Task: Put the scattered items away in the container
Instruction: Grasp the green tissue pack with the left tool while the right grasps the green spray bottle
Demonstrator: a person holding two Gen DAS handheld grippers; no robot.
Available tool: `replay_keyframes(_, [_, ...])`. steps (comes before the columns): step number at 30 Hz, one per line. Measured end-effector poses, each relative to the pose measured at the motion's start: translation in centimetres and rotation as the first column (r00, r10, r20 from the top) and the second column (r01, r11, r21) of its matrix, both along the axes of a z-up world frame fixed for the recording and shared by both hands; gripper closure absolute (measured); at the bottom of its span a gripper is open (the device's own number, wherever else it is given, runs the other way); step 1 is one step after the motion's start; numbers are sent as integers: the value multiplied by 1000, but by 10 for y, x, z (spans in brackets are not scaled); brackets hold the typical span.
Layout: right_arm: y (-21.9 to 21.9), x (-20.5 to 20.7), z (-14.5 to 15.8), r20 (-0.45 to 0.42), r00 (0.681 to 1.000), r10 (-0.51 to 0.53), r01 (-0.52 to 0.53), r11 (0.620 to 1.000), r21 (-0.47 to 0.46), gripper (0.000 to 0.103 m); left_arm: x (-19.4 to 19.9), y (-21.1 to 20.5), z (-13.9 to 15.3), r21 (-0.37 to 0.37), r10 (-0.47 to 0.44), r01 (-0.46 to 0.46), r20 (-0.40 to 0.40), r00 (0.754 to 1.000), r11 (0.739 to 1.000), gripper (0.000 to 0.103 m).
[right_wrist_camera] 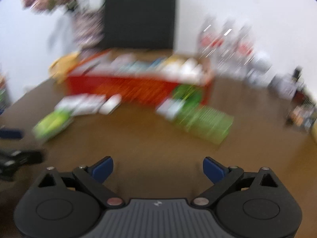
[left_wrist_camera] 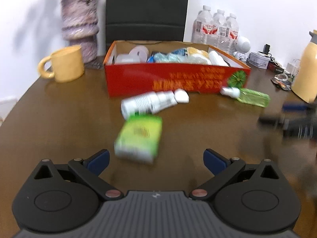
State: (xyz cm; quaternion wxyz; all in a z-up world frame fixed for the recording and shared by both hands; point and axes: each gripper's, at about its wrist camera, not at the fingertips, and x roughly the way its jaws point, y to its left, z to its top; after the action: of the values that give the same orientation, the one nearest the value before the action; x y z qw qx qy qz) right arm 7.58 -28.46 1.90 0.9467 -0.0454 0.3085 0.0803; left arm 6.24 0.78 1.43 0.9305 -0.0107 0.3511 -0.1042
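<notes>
A red cardboard box (left_wrist_camera: pixel 170 79) holding several items stands mid-table; it also shows blurred in the right wrist view (right_wrist_camera: pixel 126 89). In front of it lie a white bottle (left_wrist_camera: pixel 152 103) (right_wrist_camera: pixel 83 104), a green-and-white packet (left_wrist_camera: pixel 140 138) (right_wrist_camera: pixel 52 124) and a green bottle with a white cap (left_wrist_camera: pixel 249 96) (right_wrist_camera: pixel 202 122). My left gripper (left_wrist_camera: pixel 156 158) is open and empty, just short of the green packet. My right gripper (right_wrist_camera: pixel 158 166) is open and empty above bare table, short of the green bottle; it shows blurred at the right edge of the left wrist view (left_wrist_camera: pixel 291 119).
A yellow mug (left_wrist_camera: pixel 65 63) and a purple vase (left_wrist_camera: pixel 80 27) stand left of the box. A black chair (left_wrist_camera: pixel 146 10) is behind it. Water bottles (left_wrist_camera: pixel 218 27), small clutter (left_wrist_camera: pixel 265 59) and a yellow jug (left_wrist_camera: pixel 307 69) are at the right.
</notes>
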Motion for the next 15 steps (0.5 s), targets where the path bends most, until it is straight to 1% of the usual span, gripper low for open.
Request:
replay_keyframes(1, [-11, 17, 3, 24, 1000, -8, 9, 1000, -19, 5, 8, 2, 0, -12, 1, -1, -4, 1000, 1000, 0])
replay_keyframes(2, [-19, 36, 3, 15, 1000, -11, 12, 999, -37, 5, 16, 3, 0, -25, 1, -2, -8, 1000, 1000, 0])
replay_keyframes(3, [-27, 54, 3, 1, 1000, -9, 9, 999, -52, 6, 24, 5, 1, -37, 2, -2, -12, 1000, 999, 0])
replay_keyframes(5, [-37, 82, -1, -65, 997, 36, -40, 998, -58, 9, 40, 9, 1, -62, 3, -4, -20, 1000, 998, 1])
replay_keyframes(6, [-38, 91, -4, -94, 994, 62, -68, 996, -65, 13, 48, 10, 1, -74, 3, -5, -24, 1000, 997, 7])
replay_keyframes(7, [-36, 99, -8, -124, 989, 81, -92, 992, -81, 25, 53, 11, 1, -79, 0, -2, -27, 1000, 997, 16])
replay_keyframes(8, [-33, 104, -12, -152, 985, 78, -95, 990, -106, 28, 54, 10, 1, -67, -10, 7, -32, 999, 998, 21])
replay_keyframes(9, [-29, 104, -13, -157, 986, 64, -84, 988, -128, 28, 54, 8, 0, -50, -21, 19, -37, 999, 999, 29])
replay_keyframes(10, [-25, 102, -14, -160, 986, 51, -75, 986, -149, 33, 51, 5, 0, -30, -35, 34, -36, 999, 999, 34])
replay_keyframes(11, [-19, 95, -13, -159, 986, 46, -73, 984, -163, 40, 49, 2, 0, -13, -49, 48, -36, 998, 999, 35])
replay_keyframes(13, [-10, 76, -12, -160, 985, 70, -95, 983, -157, 41, 42, -4, 0, 13, -74, 75, -38, 997, 997, 35])
replay_keyframes(14, [-5, 67, -11, -163, 983, 82, -106, 984, -145, 40, 40, -8, 0, 25, -85, 86, -37, 996, 996, 31])
replay_keyframes(15, [-2, 58, -12, -175, 981, 83, -106, 987, -124, 40, 40, -11, -1, 40, -90, 92, -34, 995, 995, 25])
